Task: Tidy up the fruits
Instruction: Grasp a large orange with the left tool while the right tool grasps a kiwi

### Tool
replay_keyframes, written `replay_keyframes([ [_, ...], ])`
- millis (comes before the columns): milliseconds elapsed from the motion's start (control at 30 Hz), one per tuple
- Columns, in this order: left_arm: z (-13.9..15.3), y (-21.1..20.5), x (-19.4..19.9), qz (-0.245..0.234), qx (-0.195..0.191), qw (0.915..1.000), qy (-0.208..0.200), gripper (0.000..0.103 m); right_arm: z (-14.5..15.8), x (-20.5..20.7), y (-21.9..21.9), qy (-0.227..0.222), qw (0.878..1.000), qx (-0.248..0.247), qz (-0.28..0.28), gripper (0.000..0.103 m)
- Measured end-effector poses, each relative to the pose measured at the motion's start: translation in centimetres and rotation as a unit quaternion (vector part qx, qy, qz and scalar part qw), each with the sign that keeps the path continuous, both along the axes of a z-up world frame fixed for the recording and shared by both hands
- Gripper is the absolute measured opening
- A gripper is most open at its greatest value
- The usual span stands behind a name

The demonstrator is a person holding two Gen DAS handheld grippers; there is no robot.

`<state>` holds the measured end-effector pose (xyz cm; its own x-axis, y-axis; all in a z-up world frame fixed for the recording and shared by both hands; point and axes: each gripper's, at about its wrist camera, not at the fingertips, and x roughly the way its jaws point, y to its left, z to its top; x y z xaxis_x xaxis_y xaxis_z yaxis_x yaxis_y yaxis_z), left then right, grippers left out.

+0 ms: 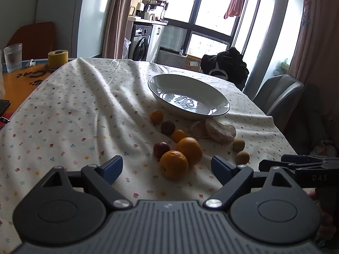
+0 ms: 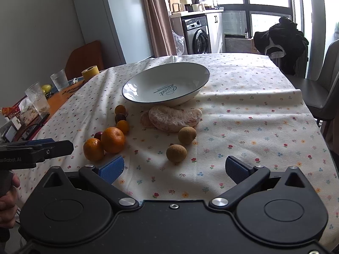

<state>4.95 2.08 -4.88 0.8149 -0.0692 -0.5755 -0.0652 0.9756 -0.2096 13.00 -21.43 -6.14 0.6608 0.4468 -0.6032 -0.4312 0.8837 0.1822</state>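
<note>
Both the left gripper (image 1: pixel 167 166) and right gripper (image 2: pixel 174 167) hang wide open, empty, above the tablecloth (image 1: pixel 74 116)

I see two oranges (image 2: pixel 106 144) touching, small kumquats (image 2: pixel 122 126) and dark plums (image 2: pixel 120 117) behind, two brown longans (image 2: pixel 176 153) apart, peeled pomelo segments (image 2: pixel 173 118) against the empty white bowl (image 2: pixel 165 84).

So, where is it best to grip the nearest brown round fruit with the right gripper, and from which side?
Probably across its widest middle, coming straight from the front. The nearest brown fruit is small, round and stands alone on the tablecloth, directly ahead of the open right gripper, with free space on both flanks.
</note>
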Motion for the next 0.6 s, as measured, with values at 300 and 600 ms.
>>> replay_keyframes([
  [300,-1.6,-0.1,2.0,-0.004,-0.007,0.9998,0.019,0.071,-1.2,1.8,0.7,0.006,1.0,0.014,-0.003,0.091],
  [600,-2.7,-0.5,3.5,-0.016,-0.017,0.9989,0.041,0.05,-2.0,2.6,1.7,0.007,1.0,0.004,0.007,0.079],
])
